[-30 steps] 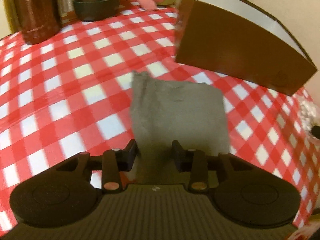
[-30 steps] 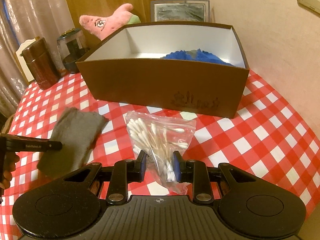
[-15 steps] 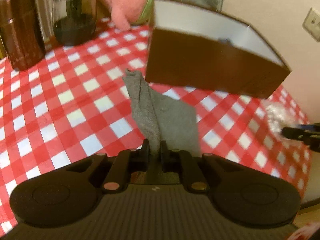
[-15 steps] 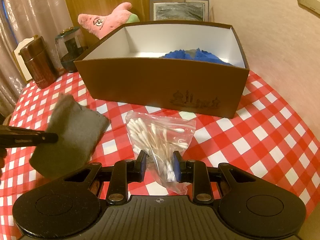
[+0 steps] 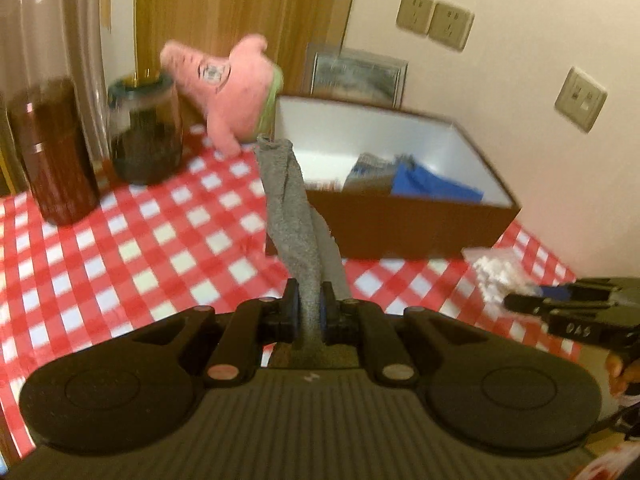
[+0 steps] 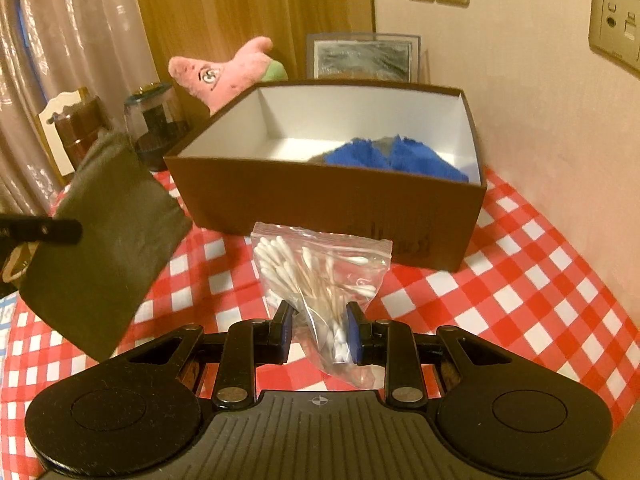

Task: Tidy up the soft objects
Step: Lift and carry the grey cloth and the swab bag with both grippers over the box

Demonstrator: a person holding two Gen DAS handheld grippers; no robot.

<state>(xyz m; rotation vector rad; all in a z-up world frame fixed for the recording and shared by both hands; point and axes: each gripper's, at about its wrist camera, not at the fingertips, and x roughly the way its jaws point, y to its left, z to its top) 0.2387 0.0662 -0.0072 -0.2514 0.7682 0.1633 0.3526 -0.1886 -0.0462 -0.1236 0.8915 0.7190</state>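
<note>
My left gripper [image 5: 308,304] is shut on a grey cloth [image 5: 292,208], which hangs off the table in a narrow fold. In the right wrist view the same grey cloth [image 6: 108,248] hangs at the left from the left gripper [image 6: 44,230]. My right gripper [image 6: 320,320] is closed on a clear bag of cotton swabs [image 6: 320,264] lying on the checked tablecloth [image 6: 520,280]. Behind it stands an open brown box [image 6: 320,200] with a blue cloth [image 6: 384,156] inside. A pink plush toy [image 5: 232,84] leans behind the box's left corner.
A brown canister [image 5: 52,152] and a glass jar [image 5: 144,132] stand at the table's back left. A framed picture [image 6: 364,56] leans on the wall behind the box. Wall sockets [image 5: 436,20] are above. A curtain hangs at the left.
The left gripper shut on the grey cloth and lifted it off the table, so it now hangs in the air. The right gripper and the swab bag have stayed put.
</note>
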